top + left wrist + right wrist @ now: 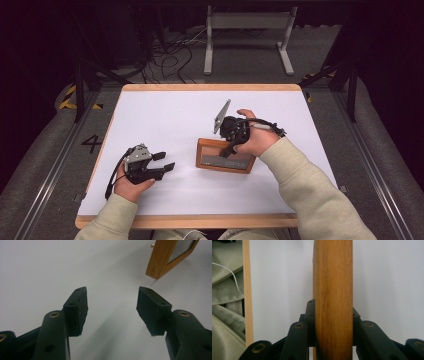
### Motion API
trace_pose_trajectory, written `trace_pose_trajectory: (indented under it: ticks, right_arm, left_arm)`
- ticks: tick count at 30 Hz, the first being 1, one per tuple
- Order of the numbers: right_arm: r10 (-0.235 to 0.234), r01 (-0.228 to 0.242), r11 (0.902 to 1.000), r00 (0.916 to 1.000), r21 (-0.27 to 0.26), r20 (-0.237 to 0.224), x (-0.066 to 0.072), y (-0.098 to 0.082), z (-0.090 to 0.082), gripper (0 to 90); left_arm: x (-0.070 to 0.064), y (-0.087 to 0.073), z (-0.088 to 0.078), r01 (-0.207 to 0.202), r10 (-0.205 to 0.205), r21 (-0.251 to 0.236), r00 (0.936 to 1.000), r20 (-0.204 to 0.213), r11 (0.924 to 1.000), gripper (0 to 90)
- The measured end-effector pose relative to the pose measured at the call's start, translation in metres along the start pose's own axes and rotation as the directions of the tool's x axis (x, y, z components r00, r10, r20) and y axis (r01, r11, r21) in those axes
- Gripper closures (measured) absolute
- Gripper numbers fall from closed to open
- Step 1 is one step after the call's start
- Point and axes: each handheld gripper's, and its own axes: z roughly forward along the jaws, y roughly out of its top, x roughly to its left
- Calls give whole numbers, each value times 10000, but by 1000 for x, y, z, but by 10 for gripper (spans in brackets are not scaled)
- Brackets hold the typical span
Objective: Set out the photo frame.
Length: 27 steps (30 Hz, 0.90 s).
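Observation:
A wooden picture frame (223, 156) with a grey pane stands on the white tabletop (170, 115) right of centre. My right gripper (230, 148) reaches down over its top rail and is shut on it. In the right gripper view the frame's wooden rail (333, 297) runs upright between both jaws, which press its two sides. My left gripper (163, 161) rests at the front left, held in a hand, open with nothing between its fingers. The left gripper view shows its own gripper (112, 303) spread wide over bare tabletop, with a corner of the picture frame (160, 260) at the upper right.
The table has a light wooden edge (200, 220) all round. A grey three-cornered plate (221, 116) sticks up from the right gripper. Beyond the table lie cables (170, 55) on the floor and a white metal stand (247, 35). A beige sleeve (225, 302) shows past the table edge.

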Motion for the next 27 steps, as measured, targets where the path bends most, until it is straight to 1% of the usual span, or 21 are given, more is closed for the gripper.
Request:
trace_pose_trajectory:
  ticks: [4, 5, 7, 8, 10, 11, 14, 17, 20, 21, 22, 24, 27]
  right_arm:
    - [-589, 592, 9978, 9982, 289, -120, -7, 3, 6, 718]
    - [-610, 615, 9979, 9979, 219, -198, -9, 3, 8, 718]
    - [-801, 808, 9965, 9962, 223, -339, -11, 3, 10, 718]
    - [-1005, 1015, 9945, 9942, 257, -391, -12, 4, 12, 718]
    - [-1050, 1063, 9939, 9935, 280, -451, -13, 4, 14, 718]
    - [-1030, 1045, 9940, 9937, 330, -442, -14, 4, 15, 718]
    - [-982, 994, 9947, 9942, 264, -449, -16, 4, 16, 717]
    - [-859, 863, 9962, 9948, 65, -553, -20, 2, 16, 715]
    - [-846, 847, 9964, 9948, 1, -565, -22, 1, 16, 714]
    - [-742, 740, 9972, 9956, -59, -572, -23, 1, 16, 711]
    - [-742, 740, 9972, 9956, -59, -572, -23, 1, 16, 711]
    - [-567, 558, 9983, 9970, -178, -533, -26, 0, 15, 696]
    - [-163, 154, 9994, 9994, -313, -292, -29, -3, 13, 664]
  left_arm:
    - [0, 0, 0, 0, 0, 11, 10000, 4, 10000, 427]
    - [0, 0, 0, 4, -4, 10, 10000, 5, 10000, 427]
    - [0, 0, 0, 41, -41, -7, 10000, 26, 10000, 427]
    - [0, 0, 0, 11, -11, -1, 10000, 30, 10000, 427]
    - [0, 0, 0, -9, 9, 14, 10000, 23, 10000, 427]
    - [0, 0, 0, 12, -12, 26, 10000, 19, 10000, 427]
    - [0, 0, 0, -11, 11, 35, 10000, 25, 10000, 427]
    - [0, 0, 0, -5, 5, 31, 10000, 29, 10000, 427]
    - [0, 0, 1, -39, 39, 56, 10000, 44, 10000, 426]
    - [0, 0, 1, -39, 39, 56, 10000, 44, 10000, 426]
    - [0, 0, 1, -36, 35, 57, 10000, 44, 10000, 426]
    - [0, 0, 1, -41, 40, 59, 10000, 39, 10000, 426]
    - [0, 0, 1, -36, 36, 56, 10000, 64, 10000, 426]
